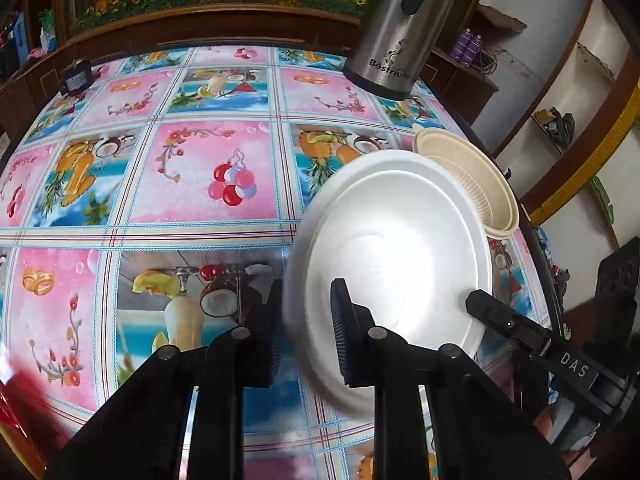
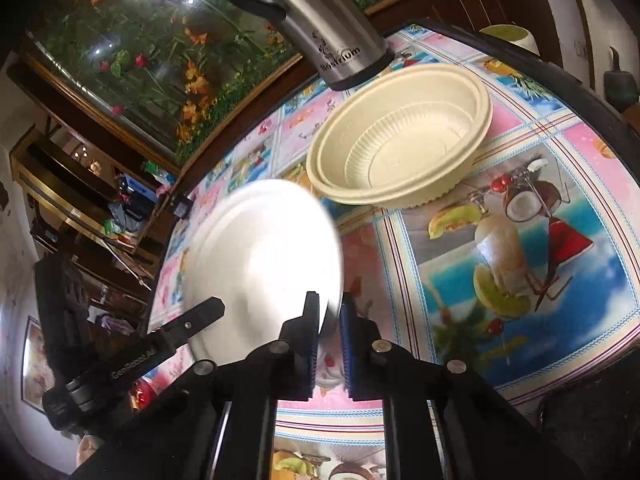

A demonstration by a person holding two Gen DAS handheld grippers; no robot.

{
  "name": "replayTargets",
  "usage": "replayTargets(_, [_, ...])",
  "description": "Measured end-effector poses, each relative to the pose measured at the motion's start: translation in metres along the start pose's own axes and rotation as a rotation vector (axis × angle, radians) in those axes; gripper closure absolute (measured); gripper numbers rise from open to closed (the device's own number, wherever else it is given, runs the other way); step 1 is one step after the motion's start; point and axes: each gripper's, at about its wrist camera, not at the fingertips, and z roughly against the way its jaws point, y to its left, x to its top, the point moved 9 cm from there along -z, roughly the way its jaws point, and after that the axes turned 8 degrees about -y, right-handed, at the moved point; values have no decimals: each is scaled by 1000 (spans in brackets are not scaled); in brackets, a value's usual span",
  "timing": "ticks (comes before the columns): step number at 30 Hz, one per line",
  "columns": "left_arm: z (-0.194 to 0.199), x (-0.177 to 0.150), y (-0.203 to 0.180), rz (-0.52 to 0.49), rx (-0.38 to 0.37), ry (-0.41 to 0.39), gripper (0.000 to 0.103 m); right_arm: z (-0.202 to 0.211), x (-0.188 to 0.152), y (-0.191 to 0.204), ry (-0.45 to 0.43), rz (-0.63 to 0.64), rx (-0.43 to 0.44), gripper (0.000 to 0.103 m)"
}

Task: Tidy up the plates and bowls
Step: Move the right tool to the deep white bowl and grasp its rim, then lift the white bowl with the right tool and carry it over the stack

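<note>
Both hand-held grippers are clamped on the white plate (image 1: pixel 394 252): the left hand-held gripper (image 1: pixel 308 332) pinches one rim, and the right hand-held gripper (image 2: pixel 330 332) pinches the opposite rim, its pads drawn tight together. The plate sits tilted above the counter (image 1: pixel 160 184), which wears a pink and blue fruit-print cloth. Just beyond the plate rests a cream bowl (image 2: pixel 400 148) on the counter, near a steel flask (image 2: pixel 320 28).

Both wrist cameras look steeply down, close over the counter (image 1: pixel 200 216), from opposite sides, sharing the round white foam plate (image 1: pixel 396 240) and ribbed cream plastic bowl (image 2: pixel 404 148).
</note>
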Motion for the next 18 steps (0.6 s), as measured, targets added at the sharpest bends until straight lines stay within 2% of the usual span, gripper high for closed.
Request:
replayTargets(9, [44, -21, 11, -29, 41, -55, 84, 18, -13, 23, 8, 63, 86, 96])
replayTargets(14, [65, -55, 36, -10, 74, -50, 84, 20, -37, 45, 76, 117, 151, 96])
replayTargets(18, [75, -78, 57, 35, 84, -28, 84, 17, -62, 66, 131, 206, 166, 96])
